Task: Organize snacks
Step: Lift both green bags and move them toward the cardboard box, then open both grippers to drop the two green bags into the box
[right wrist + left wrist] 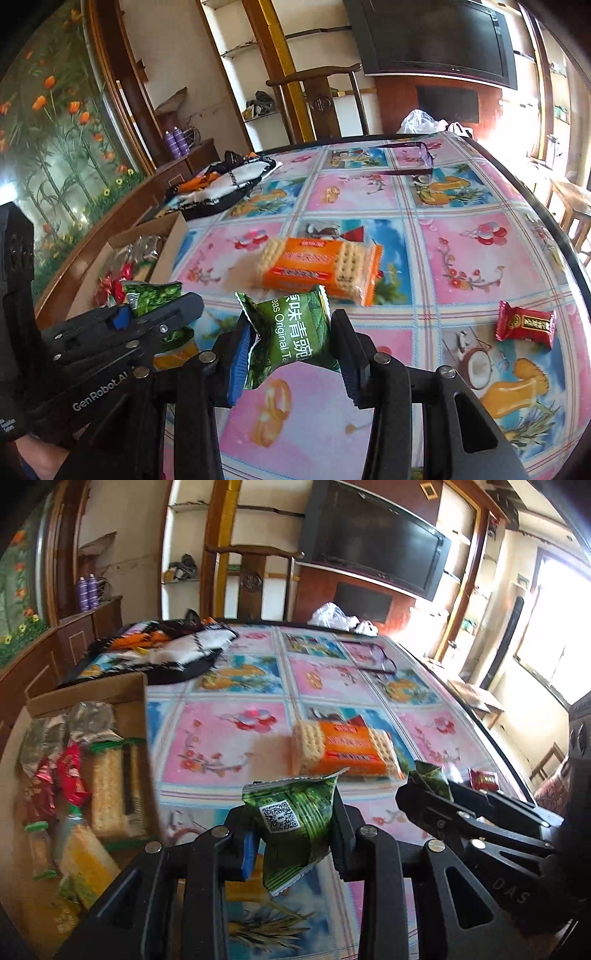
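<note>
My left gripper is shut on a green pea packet with a QR code, held above the flowered tablecloth. My right gripper is shut on a second green pea packet. The two grippers hang side by side: the right gripper shows at the right of the left wrist view, and the left gripper shows at the left of the right wrist view. An orange cracker pack lies just beyond both. A red candy lies to the right. A cardboard box with several snacks stands at the left.
A patterned cloth bag lies behind the box. Sunglasses rest near the table's far edge, with a white plastic bag behind them. A wooden chair stands beyond the table. The table's dark rim curves along the right.
</note>
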### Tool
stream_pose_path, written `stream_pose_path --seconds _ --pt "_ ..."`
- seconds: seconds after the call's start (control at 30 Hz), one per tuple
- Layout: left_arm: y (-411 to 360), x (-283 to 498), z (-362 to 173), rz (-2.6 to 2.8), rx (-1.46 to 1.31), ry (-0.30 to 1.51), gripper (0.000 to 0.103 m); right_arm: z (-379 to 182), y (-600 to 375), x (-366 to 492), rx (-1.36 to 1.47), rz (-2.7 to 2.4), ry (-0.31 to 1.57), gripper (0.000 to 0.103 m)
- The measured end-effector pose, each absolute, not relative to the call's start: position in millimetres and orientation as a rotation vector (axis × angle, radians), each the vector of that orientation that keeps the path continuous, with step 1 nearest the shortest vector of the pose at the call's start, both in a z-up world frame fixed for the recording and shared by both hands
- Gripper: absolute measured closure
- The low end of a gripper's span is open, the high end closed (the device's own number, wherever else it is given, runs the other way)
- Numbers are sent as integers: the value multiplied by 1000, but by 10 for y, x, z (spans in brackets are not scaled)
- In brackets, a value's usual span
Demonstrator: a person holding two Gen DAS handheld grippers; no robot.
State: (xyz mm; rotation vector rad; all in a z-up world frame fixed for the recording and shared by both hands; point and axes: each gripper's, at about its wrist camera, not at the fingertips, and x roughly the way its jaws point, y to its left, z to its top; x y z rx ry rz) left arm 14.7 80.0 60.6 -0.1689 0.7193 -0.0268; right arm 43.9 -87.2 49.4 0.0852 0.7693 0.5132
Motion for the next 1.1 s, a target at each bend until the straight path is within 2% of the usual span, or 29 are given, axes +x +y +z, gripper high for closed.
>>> stream_pose_path --seconds 0.4,0.83,1.1 --pt "1560 -102 710 107 -281 639 73 494 -198 337 58 618 764 58" --pt "2569 -371 636 342 -415 632 73 450 665 -86 -54 836 739 57" --pt "2815 -416 555 419 -439 671 73 346 1095 -235 -117 945 767 57"
